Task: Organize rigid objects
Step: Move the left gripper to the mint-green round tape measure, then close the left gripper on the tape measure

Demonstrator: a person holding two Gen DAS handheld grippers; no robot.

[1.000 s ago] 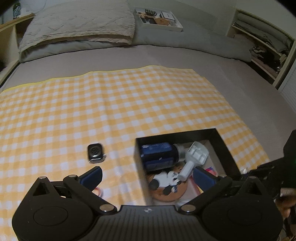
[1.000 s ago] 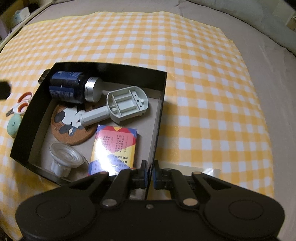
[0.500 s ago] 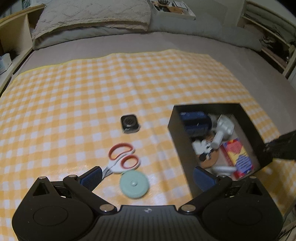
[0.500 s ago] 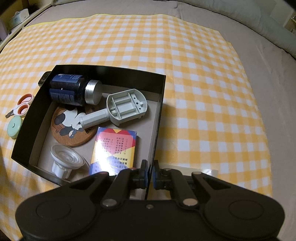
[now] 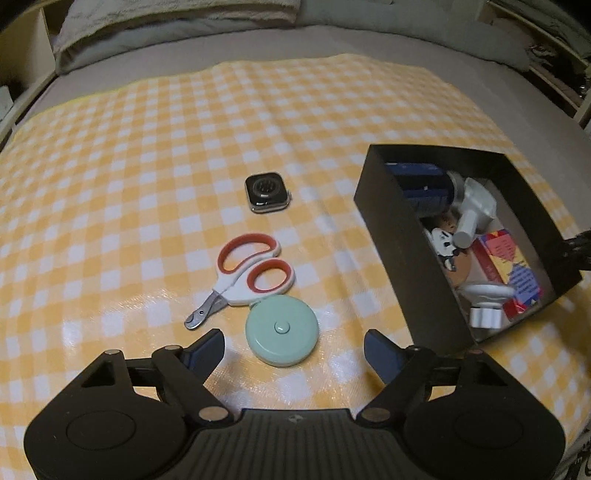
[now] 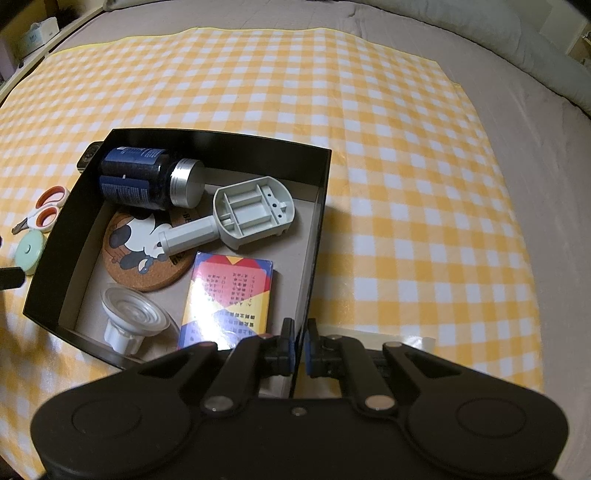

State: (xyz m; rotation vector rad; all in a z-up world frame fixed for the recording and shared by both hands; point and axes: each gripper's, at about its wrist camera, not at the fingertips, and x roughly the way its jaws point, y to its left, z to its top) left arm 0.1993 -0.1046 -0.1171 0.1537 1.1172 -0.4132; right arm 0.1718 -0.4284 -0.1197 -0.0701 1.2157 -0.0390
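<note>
A mint round tape measure point(image 5: 282, 329) lies on the yellow checked cloth, touching red-and-white scissors point(image 5: 251, 273). A black smartwatch body point(image 5: 266, 192) rests farther back. My left gripper point(image 5: 293, 349) hangs low over the tape measure; its jaws are closing, the tape measure sits between the fingertips, and the pads stand clear of it. My right gripper point(image 6: 301, 345) is shut on the near right wall of the black box point(image 6: 221, 142). Inside lie a blue bottle point(image 6: 144, 177), a grey plastic tool point(image 6: 251, 210), a cork coaster point(image 6: 140, 251), a colourful card box point(image 6: 231, 299) and a clear suction cup point(image 6: 133, 317).
The checked cloth point(image 5: 147, 166) covers a grey bed. Pillows point(image 5: 177, 18) lie at the head, and shelves point(image 5: 554, 55) stand along the right side. The black box point(image 5: 391, 221) sits to the right of the loose items.
The left gripper has swung left from above the box and sunk toward the scissors and tape measure, and its jaws have narrowed. The right gripper has kept still on the box wall.
</note>
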